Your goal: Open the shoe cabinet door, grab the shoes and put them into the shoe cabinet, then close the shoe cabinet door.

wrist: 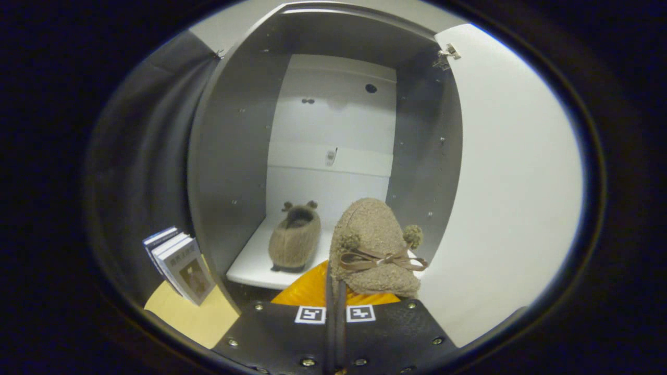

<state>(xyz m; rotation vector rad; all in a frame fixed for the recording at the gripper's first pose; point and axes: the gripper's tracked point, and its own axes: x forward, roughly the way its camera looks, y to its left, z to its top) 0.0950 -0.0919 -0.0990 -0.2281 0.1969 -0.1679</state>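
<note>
One fuzzy shoe (295, 239) already sits on cabinet shelf (250, 265), near back. Tool (335, 307) pinches second shoe (376, 250) tight, at shelf front edge. Door (500, 172) open. Risk: shoe bumps first one, or drops off edge.

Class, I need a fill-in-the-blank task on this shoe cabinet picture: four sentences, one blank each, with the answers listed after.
1. The cabinet door stands ____.
2. One fuzzy shoe already lies on the cabinet's bottom ____.
3. The hand-held gripper is shut on the second ____, which has a ribbon bow.
4. Outside the cabinet, to its left, stands a stack of ____.

Missing words: open; shelf; shoe; books
</note>
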